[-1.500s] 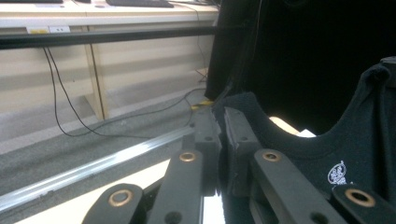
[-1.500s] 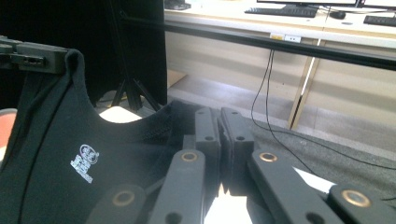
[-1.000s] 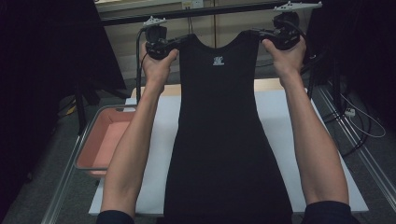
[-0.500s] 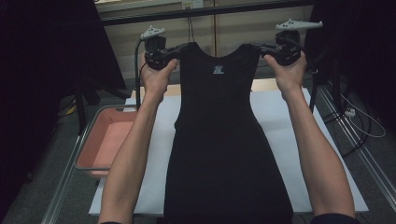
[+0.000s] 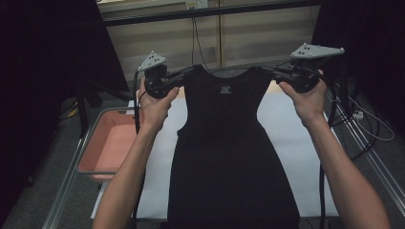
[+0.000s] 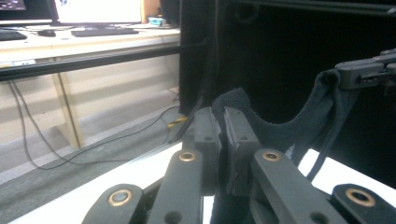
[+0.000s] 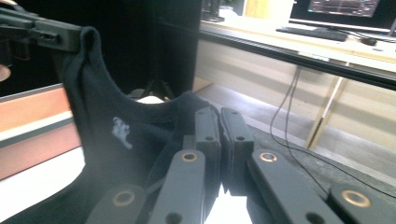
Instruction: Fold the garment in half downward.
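Black cloth hangs between my two claws: a sleeveless black top (image 5: pixel 224 157) that I hold up by its shoulder straps over the white sheet (image 5: pixel 291 138) covering the tabletop. My left claw (image 5: pixel 184 74) pinches the left strap, its jaws pressed together on the fabric, and in the left gripper view the same claw (image 6: pixel 220 122) has the dark hem bunched up between its pads. My right claw (image 5: pixel 267 71) does the same on the right strap; in the right gripper view that claw (image 7: pixel 220 119) is closed tight on the cloth, with the neckline curving away to the left and a small pale print on the inside of the top (image 7: pixel 120 131).

Both straps are pulled apart, so the neckline is stretched between my hands at the far side of the sheet. From there the body of the top falls toward me, widening, and its lower part lies over the near middle of the sheet, between my forearms. A pink tray (image 5: pixel 102 143) sits at the left edge, just beside the sheet and apart from the top
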Motion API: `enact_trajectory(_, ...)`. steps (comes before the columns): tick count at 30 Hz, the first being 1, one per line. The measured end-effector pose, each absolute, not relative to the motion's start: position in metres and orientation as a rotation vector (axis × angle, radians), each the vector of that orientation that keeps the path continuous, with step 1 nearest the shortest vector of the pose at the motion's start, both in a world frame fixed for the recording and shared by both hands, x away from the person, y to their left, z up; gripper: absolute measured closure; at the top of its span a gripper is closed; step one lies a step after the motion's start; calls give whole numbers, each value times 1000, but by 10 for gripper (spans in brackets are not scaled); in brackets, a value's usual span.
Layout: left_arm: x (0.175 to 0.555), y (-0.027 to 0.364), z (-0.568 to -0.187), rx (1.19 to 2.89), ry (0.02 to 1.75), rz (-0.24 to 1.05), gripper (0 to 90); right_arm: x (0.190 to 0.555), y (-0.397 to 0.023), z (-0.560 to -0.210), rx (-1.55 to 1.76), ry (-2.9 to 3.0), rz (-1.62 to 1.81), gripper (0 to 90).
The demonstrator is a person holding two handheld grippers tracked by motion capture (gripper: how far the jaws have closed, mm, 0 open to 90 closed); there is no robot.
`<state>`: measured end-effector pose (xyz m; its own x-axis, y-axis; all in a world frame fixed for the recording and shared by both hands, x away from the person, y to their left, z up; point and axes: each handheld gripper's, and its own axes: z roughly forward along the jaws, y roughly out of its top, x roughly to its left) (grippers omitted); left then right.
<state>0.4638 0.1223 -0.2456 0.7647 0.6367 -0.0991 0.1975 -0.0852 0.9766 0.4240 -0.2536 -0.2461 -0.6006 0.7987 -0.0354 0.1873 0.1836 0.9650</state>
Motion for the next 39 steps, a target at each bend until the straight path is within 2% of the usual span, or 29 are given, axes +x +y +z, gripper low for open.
enact_trajectory(19,392,139,-260,1692,577,404,852,340,-244,-247,788,1988,1450,872)
enact_trajectory(24,376,148,-275,1707,579,391,852,319,-244,-251,776,2026,1442,872)
enact_trajectory(32,348,157,-299,1771,569,366,852,282,-242,-279,772,2121,1431,872)
enact_trajectory(39,326,156,-323,1868,540,323,850,264,-241,-312,813,2208,1420,872)
